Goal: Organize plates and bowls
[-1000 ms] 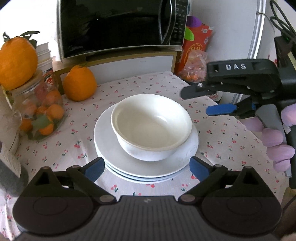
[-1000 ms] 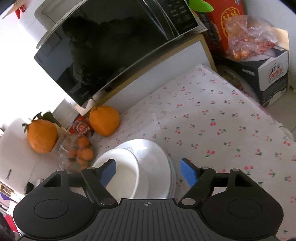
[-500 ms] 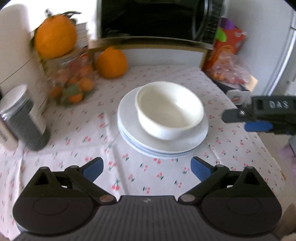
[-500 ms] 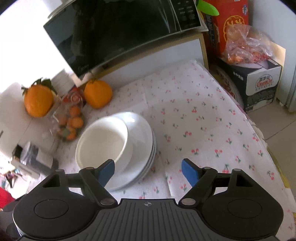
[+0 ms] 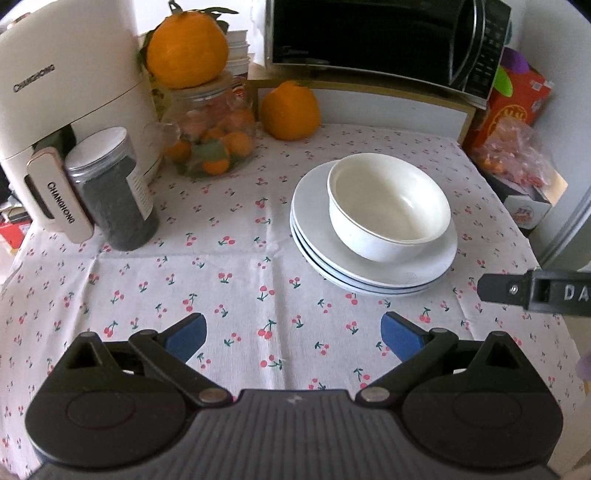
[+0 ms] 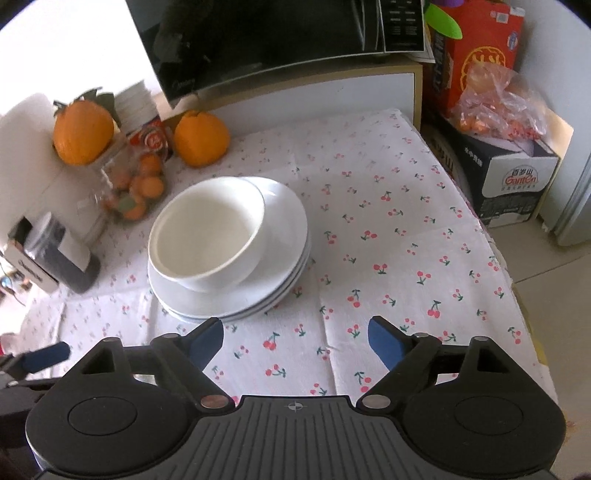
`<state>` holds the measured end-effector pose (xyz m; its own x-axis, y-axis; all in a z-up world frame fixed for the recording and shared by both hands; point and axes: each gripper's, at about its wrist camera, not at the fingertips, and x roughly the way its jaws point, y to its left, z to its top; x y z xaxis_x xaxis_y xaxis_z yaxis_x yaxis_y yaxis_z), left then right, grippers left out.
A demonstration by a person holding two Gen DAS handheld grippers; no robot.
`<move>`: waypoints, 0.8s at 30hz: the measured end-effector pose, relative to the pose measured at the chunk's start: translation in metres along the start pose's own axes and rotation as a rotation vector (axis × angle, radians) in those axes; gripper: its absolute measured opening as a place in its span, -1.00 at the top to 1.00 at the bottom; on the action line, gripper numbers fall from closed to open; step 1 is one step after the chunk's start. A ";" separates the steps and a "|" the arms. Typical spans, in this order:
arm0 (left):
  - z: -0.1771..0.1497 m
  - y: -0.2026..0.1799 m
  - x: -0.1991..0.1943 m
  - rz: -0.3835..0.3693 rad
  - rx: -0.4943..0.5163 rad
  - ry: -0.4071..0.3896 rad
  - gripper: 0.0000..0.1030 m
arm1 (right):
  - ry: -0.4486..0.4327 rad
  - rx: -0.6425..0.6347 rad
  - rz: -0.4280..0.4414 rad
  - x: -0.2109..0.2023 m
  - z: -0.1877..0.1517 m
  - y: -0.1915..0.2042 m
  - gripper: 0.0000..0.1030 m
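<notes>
Cherry-print tablecloth (image 5: 240, 266), kitchen corner; both grippers drawn back since the earlier frames.
Left gripper (image 5: 291, 334) and right gripper (image 6: 295, 338) spread wide, empty, now farther short of the plate stack (image 5: 436, 264); white bowl (image 5: 388, 210) sits on the stack, microwave (image 5: 369, 33) behind.

My left hand-held gripper (image 5: 293, 334) shows black ribbed housing, round caps, silver screws, blue fingertips (image 5: 186, 334); my right hand-held gripper (image 6: 295, 341) looks identical, lettered "DA".

Bright daylight, blown-out upper left, fisheye-bent edges, dark vignetted corners, slight blur
</notes>
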<state>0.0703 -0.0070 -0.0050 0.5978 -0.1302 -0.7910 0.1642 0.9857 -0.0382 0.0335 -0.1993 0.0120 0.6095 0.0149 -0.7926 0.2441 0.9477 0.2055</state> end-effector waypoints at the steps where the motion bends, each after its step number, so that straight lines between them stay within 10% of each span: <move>1: -0.001 -0.001 -0.001 0.009 -0.001 -0.001 -0.96 | 0.004 -0.004 -0.008 0.001 0.000 0.000 -0.71; 24: 0.000 -0.006 0.000 0.070 -0.009 0.012 -0.96 | 0.051 -0.050 -0.039 0.012 -0.003 0.008 -0.75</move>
<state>0.0689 -0.0126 -0.0047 0.5982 -0.0592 -0.7992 0.1153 0.9933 0.0127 0.0403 -0.1907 0.0023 0.5603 -0.0076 -0.8283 0.2282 0.9627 0.1456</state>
